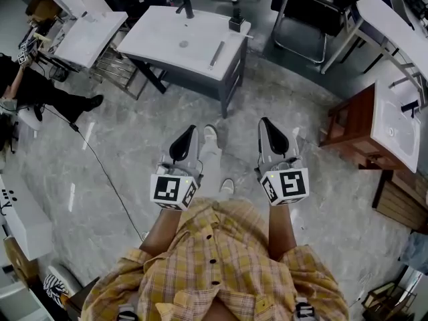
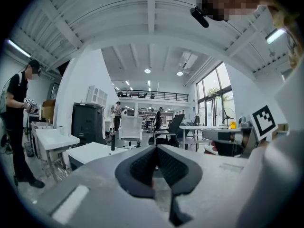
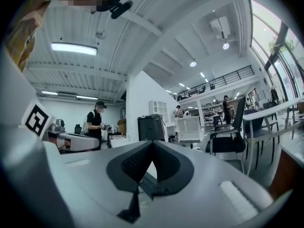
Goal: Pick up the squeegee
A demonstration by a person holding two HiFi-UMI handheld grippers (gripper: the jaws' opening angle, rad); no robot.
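Plaid shirt [image 1: 221, 266] closest to the lens, filling the bottom of the head view. Just beyond it, left gripper [image 1: 190, 132] and right gripper [image 1: 265, 123], side by side, pointing forward over bare grey floor [image 1: 127, 146]. Left: jaws pressed together at the tips, nothing pinched. Right: likewise closed tight and empty, as seen along its own jaws.

Ahead, across open floor, white sink unit [image 1: 157, 42] with a dark tap [image 1: 186, 7] at its back edge. Lying flat on that top, right of the drain and near the right edge: a slim grey bar, most likely the squeegee [image 1: 217, 53]. Well apart from both grippers; touched by neither. Off to the left, another person [image 1: 27, 89] in black, uninvolved.

Judging by this, barely begun. No reach, no grip yet. Left to do: close the gap to the sink unit, pick one gripper, spread its jaws, bring them around the bar, squeeze, lift clear of the top. Probably suits the right gripper, being on the bar's side.
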